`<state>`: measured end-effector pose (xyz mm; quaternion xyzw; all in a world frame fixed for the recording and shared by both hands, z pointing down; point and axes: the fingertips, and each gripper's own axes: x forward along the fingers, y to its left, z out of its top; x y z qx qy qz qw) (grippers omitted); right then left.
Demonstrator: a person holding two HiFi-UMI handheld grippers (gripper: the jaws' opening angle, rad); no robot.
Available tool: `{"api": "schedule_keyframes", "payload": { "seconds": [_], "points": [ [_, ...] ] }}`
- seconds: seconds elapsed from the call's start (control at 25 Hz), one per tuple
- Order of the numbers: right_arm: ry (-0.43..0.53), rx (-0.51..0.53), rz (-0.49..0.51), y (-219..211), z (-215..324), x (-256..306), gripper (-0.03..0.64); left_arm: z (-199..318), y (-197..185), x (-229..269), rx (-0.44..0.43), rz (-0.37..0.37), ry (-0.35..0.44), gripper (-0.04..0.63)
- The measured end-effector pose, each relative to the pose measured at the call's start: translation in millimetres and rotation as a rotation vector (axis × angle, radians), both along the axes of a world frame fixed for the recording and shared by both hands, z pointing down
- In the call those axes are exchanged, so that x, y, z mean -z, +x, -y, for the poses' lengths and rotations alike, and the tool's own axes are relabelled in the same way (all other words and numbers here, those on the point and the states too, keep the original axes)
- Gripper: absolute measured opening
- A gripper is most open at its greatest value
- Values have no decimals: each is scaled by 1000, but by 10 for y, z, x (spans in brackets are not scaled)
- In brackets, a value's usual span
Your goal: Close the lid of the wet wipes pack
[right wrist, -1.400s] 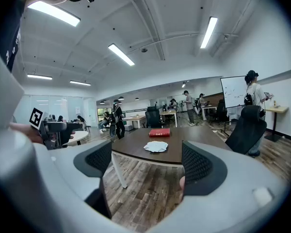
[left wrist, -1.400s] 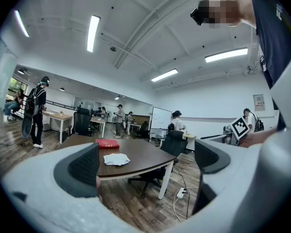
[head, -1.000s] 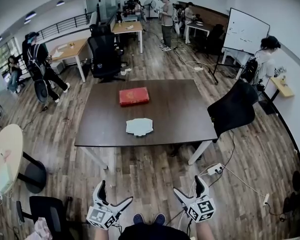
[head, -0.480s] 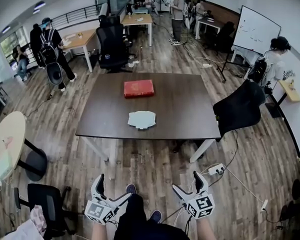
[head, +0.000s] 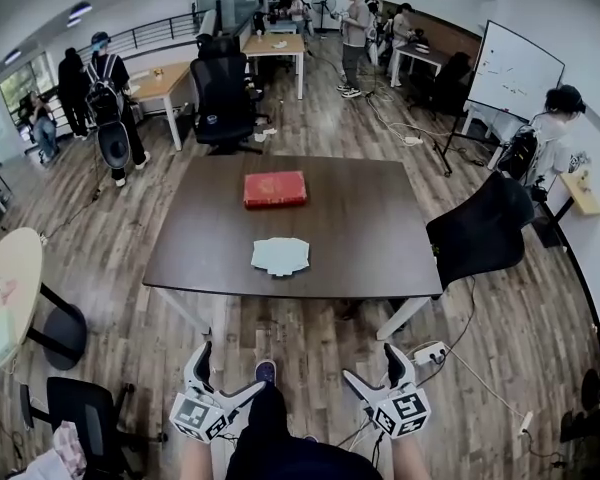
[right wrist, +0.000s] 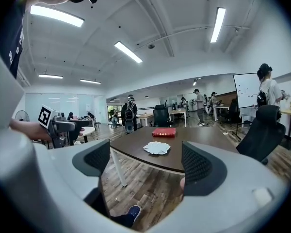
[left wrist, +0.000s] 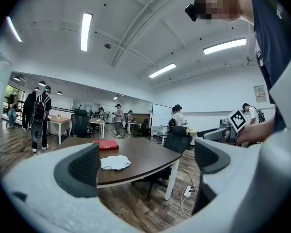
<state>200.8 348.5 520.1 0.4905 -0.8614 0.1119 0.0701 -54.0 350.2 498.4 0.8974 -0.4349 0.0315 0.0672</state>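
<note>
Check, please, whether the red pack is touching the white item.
Apart: the head view shows bare table between the red pack and the white item.

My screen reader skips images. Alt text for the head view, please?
The left gripper and right gripper are open and empty, held low over a wood floor, short of a dark table bearing a white pack and a red box.

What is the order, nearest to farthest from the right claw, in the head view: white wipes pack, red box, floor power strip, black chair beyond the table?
1. Power strip: on the floor, just ahead of the right claw.
2. White wipes pack: near edge of the table.
3. Red box: farther in, table middle.
4. Black chair: beyond the far edge.
</note>
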Motion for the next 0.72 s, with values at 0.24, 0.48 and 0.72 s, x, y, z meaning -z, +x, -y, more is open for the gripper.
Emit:
{"api": "schedule_keyframes", "payload": {
  "seconds": [0.24, 0.48, 0.72],
  "points": [
    [-2, 18, -20, -181, 580, -12, 476, 637, -29, -90, -18, -20, -9, 600],
    [-27, 25, -29, -467, 1292, -28, 471, 1380, -175, -160, -60, -27, -41, 600],
    [-41, 16, -29, -813, 2109, -40, 468, 2217, -398, -160, -112, 23, -55, 600]
  ]
}}
